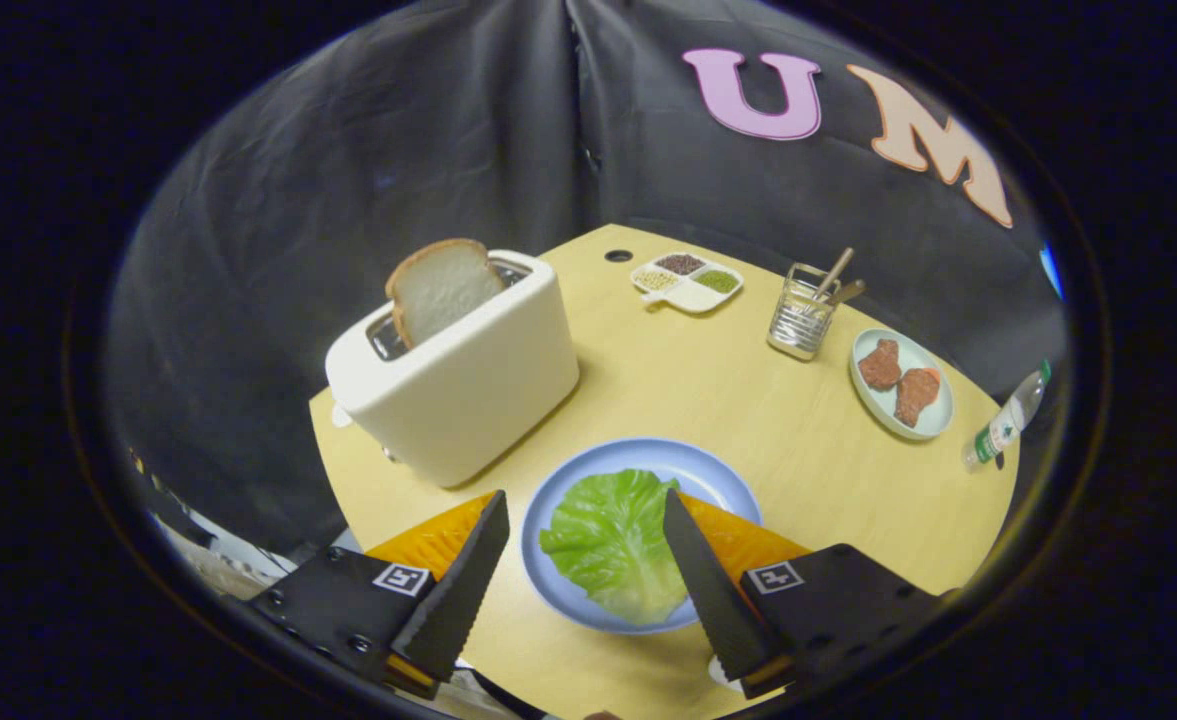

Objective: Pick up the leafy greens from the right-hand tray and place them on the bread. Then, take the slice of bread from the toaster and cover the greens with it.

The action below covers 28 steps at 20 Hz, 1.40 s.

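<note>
A green lettuce leaf lies on a blue plate near the front of the round wooden table. I cannot see what is under the leaf. My gripper is open and hovers over the plate, its fingers wide apart with the leaf showing between them; nothing is held. Beyond the fingers to the left stands a white toaster. A slice of bread sticks up out of its slot.
At the far right sit a pale plate with two pieces of meat and a bottle at the table's edge. A clear holder with sticks and a divided dish of grains stand at the back. Bare tabletop lies between toaster and holder.
</note>
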Each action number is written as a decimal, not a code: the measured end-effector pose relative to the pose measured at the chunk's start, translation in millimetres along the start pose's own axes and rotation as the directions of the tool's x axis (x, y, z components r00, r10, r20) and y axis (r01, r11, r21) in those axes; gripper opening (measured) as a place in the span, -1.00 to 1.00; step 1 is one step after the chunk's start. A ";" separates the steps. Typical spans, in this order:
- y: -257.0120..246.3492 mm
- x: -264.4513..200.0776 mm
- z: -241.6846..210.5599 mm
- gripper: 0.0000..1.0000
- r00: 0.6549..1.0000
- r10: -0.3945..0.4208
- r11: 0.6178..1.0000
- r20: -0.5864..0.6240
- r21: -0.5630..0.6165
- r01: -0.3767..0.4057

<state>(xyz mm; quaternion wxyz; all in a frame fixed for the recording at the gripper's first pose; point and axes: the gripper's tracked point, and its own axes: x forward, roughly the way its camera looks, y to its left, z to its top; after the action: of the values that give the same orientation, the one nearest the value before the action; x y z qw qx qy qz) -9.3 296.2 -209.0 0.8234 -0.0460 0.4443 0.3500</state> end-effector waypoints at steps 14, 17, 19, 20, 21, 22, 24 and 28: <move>50.7 3.7 86.2 0.95 0.998 -0.009 1.000 0.061 0.028 0.008; 67.9 10.2 100.3 0.96 0.998 0.005 1.000 0.068 0.029 -0.007; 80.6 13.2 111.7 0.95 0.997 0.021 0.999 0.077 0.042 -0.024; 85.8 14.5 117.5 0.95 0.996 0.024 0.999 0.080 0.042 -0.027; 89.8 18.5 122.9 0.95 0.996 0.024 0.999 0.081 0.044 -0.028; 95.4 22.4 126.4 0.95 0.996 0.032 0.998 0.078 0.048 -0.035; 106.6 28.8 136.8 0.95 0.996 0.052 0.996 0.078 0.065 -0.057; 115.4 46.7 151.7 0.95 0.997 0.056 0.995 0.052 0.079 -0.060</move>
<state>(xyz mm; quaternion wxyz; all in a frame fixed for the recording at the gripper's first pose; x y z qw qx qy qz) 42.4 466.4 -126.4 0.8248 0.0088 0.4386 0.3567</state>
